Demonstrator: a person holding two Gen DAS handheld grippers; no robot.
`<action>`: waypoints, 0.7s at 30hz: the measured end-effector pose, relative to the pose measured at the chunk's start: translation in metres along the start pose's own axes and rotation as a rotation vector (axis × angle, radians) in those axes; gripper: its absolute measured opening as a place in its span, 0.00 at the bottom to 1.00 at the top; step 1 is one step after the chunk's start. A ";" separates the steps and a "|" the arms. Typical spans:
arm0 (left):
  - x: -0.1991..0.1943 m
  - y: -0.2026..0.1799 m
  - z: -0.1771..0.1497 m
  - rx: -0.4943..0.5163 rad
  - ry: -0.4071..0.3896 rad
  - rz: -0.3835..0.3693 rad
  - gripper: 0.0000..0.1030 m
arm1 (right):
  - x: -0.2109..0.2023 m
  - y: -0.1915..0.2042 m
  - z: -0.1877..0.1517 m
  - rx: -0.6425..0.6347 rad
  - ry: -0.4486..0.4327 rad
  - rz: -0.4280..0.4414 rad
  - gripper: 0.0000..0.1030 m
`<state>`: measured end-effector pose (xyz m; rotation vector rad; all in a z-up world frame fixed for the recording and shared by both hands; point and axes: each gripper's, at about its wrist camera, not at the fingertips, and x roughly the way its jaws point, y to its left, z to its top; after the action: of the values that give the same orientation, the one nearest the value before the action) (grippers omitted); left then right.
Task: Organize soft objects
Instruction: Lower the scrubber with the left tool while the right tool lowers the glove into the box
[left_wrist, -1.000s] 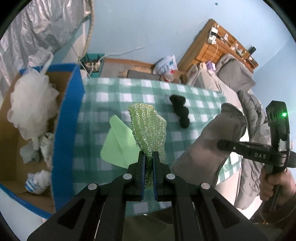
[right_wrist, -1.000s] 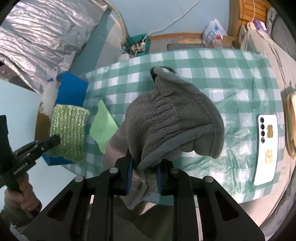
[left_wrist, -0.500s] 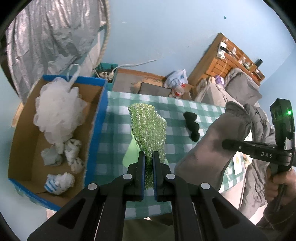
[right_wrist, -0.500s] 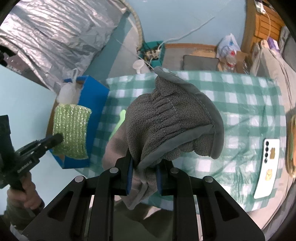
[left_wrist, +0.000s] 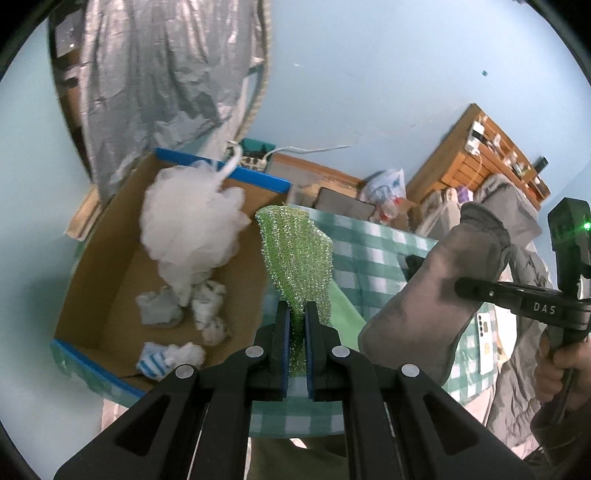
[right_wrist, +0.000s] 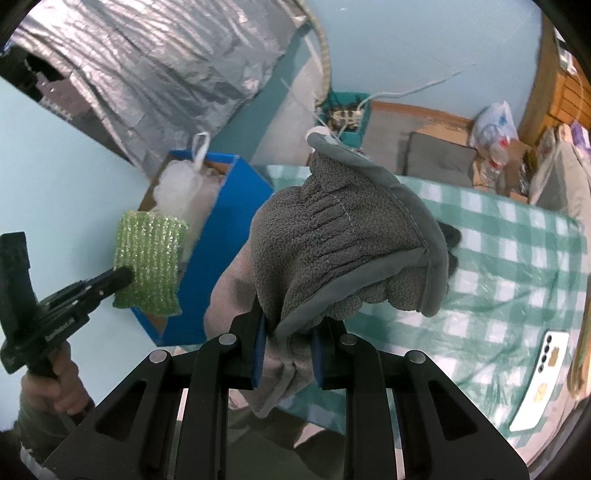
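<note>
Both jaws pinch tight: left gripper (left_wrist: 296, 332) on scourer (left_wrist: 297, 258), right gripper (right_wrist: 288, 343) on glove (right_wrist: 347, 251); release only once well over the box (left_wrist: 110, 280).

- Green mesh scrubber (left_wrist: 295, 254) hung upright, pinched at its lower edge, beside the box (left_wrist: 110, 254).
- Grey fleece glove (right_wrist: 343, 236) drooped, clamped above checked table.

Both hand-held grippers move up and toward the blue box (left_wrist: 110, 280). The green scrubber (left_wrist: 295, 258) now hangs at its edge, no longer above the counter (right_wrist: 517, 266). The gray mitt (right_wrist: 347, 251) comes closer too.
</note>
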<state>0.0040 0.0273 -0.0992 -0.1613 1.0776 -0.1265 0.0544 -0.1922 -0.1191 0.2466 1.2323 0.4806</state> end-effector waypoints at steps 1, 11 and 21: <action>-0.001 0.004 0.000 -0.005 -0.004 0.005 0.07 | 0.002 0.006 0.004 -0.010 0.001 0.006 0.19; -0.013 0.049 0.000 -0.067 -0.033 0.052 0.07 | 0.023 0.051 0.028 -0.087 0.011 0.050 0.19; -0.011 0.091 0.004 -0.098 -0.031 0.082 0.07 | 0.049 0.104 0.055 -0.174 0.027 0.073 0.19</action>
<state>0.0052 0.1184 -0.1053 -0.2067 1.0581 0.0023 0.0963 -0.0737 -0.0974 0.1383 1.2027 0.6528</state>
